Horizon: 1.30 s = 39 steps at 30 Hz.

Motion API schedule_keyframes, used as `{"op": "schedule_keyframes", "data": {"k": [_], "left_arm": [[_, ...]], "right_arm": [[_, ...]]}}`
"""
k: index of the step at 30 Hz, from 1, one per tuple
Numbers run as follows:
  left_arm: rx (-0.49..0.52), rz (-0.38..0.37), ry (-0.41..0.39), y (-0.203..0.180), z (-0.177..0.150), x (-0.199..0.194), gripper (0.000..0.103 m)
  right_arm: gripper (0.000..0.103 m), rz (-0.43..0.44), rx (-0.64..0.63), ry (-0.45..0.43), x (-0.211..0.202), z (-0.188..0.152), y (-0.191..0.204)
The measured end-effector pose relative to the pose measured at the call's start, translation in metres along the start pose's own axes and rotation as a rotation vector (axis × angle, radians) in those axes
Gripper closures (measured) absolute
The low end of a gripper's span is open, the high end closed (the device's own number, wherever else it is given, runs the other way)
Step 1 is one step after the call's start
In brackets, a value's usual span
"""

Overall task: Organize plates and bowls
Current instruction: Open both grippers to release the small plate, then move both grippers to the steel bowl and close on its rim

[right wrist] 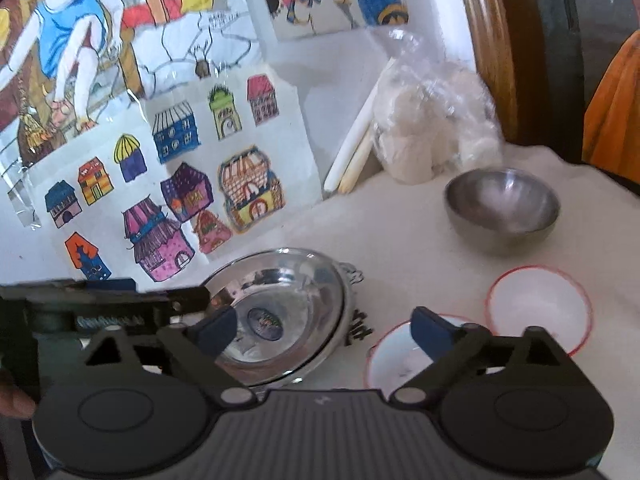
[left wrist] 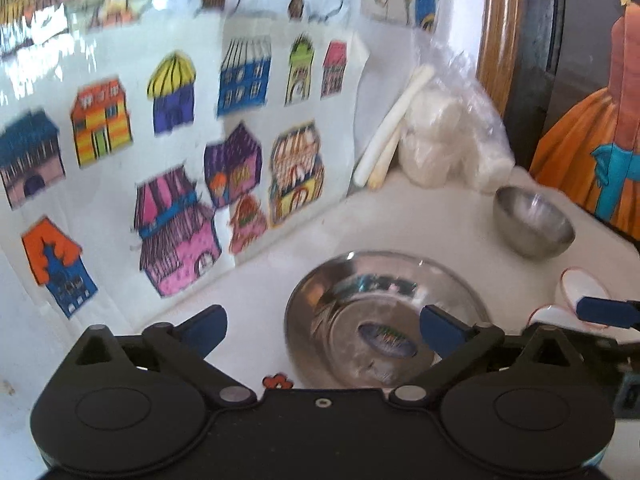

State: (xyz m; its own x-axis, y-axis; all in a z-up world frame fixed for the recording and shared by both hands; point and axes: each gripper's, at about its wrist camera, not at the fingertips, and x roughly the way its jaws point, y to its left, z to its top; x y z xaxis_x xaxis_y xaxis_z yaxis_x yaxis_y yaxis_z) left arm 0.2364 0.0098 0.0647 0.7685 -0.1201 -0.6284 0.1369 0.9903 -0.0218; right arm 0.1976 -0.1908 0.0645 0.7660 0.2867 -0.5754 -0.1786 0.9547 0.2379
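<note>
A shiny steel plate lies flat on the white table, close to the wall papered with coloured drawings of houses. An oval sticker marks the middle of its well, and its polished rim mirrors the drawings. In the right wrist view the same steel plate sits left of centre, with dark printed lettering on the tabletop just beside its right edge.

Behind and to the right, well apart from the plate, stands a small steel bowl, upright and empty; the right wrist view shows it near the far corner. Two white bowls with red rims occupy the near right of the table: the farther white bowl stands clear, and the nearer white bowl lies just beside it, partly hidden by a finger.

The left gripper hovers above the plate's near edge with its jaws spread wide and nothing between the blue pads. The right gripper likewise holds its jaws wide apart, gripping nothing, above the gap between the plate and the nearer white bowl.

In the far corner a clear plastic bag of pale lumps leans against the wall beside two white sticks. A wooden frame rises behind the bag.
</note>
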Motion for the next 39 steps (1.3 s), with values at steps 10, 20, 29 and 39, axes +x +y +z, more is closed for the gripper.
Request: {"op": "schedule_keyframes", "data": {"k": [10,20,29,39], "left_arm": [[0.023,0.003,-0.036,-0.040,0.026,-0.019,0.001],[0.069,-0.023,0.051,-0.094,0.048,0.004,0.001],[-0.121,-0.141,0.138,-0.120,0.059,0.064,0.001],[-0.183,-0.200,0.093,-0.144,0.077,0.122,0.001]], "right_arm": [[0.000,-0.084,-0.038,-0.095,-0.045,0.005,-0.049],[0.000,-0.164,-0.149,-0.105,-0.064,0.007,-0.082],[0.000,-0.271,-0.082,-0.154,-0.052,0.022,-0.134],[0.007,-0.217,0.121,-0.140,0.004,0.050,-0.197]]}}
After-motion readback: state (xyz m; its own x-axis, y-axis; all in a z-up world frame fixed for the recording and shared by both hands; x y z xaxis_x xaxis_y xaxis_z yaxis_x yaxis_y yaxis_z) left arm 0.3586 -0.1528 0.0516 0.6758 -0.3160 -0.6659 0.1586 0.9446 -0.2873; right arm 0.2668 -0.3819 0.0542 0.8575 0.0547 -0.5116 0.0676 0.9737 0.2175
